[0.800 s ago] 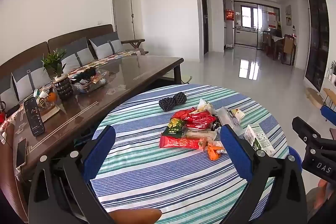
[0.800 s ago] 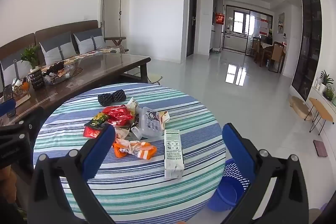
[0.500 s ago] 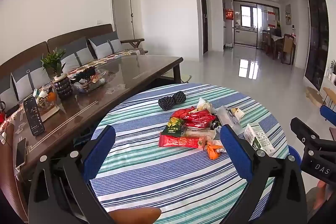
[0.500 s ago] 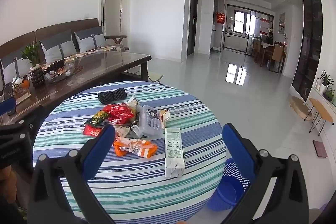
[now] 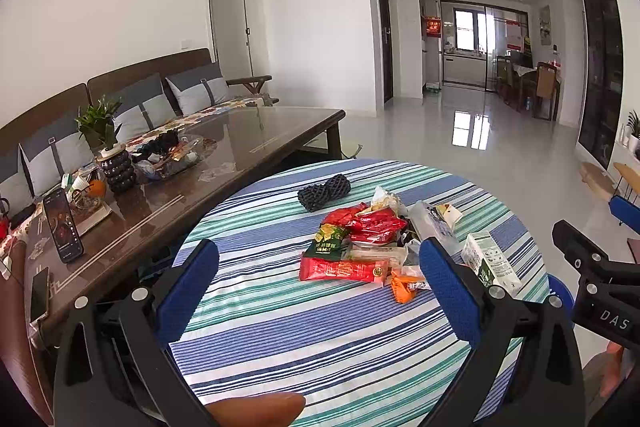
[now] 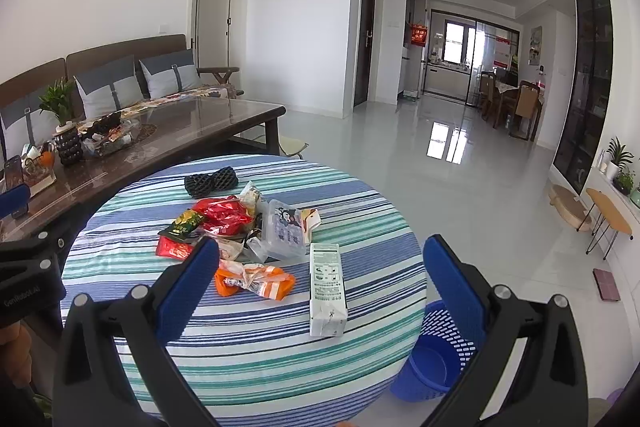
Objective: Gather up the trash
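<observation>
Trash [image 6: 256,231] ahead of open right claw [image 6: 320,275]

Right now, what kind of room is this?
Likely a home living room: sofa behind a coffee table, dining area down the hall, and a round table with snack wrappers.

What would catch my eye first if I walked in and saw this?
Probably the heap of snack wrappers in the middle of the round table with its striped cloth, with a white milk carton lying just to their right. Next, the blue mesh bin on the floor by the table's right edge. Both pairs of blue-padded tongs, left and right, hang wide open and empty above the table.
</observation>
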### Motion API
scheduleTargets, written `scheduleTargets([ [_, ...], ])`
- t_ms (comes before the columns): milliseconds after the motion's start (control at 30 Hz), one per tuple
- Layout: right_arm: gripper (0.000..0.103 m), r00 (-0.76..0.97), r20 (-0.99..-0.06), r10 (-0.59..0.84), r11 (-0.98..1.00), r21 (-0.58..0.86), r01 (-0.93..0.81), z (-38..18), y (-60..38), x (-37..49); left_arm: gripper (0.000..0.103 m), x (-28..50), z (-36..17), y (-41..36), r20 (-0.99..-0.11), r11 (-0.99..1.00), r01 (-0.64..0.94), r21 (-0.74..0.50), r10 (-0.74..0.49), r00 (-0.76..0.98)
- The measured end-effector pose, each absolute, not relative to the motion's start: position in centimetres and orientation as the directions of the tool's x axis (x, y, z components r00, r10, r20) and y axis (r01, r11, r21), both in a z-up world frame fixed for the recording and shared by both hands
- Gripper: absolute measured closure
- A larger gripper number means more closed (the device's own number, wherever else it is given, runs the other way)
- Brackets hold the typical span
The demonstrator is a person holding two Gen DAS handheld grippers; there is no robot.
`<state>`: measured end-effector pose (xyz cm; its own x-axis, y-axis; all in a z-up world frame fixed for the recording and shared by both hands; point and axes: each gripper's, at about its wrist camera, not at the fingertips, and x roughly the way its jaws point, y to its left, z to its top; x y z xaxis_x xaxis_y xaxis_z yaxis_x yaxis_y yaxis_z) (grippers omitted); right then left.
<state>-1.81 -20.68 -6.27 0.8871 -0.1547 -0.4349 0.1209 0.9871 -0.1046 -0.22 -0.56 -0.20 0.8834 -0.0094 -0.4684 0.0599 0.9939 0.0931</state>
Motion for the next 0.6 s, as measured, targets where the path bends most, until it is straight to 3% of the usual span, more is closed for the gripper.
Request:
scheduleTargets([
  [600,0.005,0.884,-0.434,-0.174,0.984,-0.111,0.14,-6.11,-21.28,-1.9,0.004,0.1,-0.29,-0.82,-0.476,0.993,0.083,0.088,-0.031,0.879],
])
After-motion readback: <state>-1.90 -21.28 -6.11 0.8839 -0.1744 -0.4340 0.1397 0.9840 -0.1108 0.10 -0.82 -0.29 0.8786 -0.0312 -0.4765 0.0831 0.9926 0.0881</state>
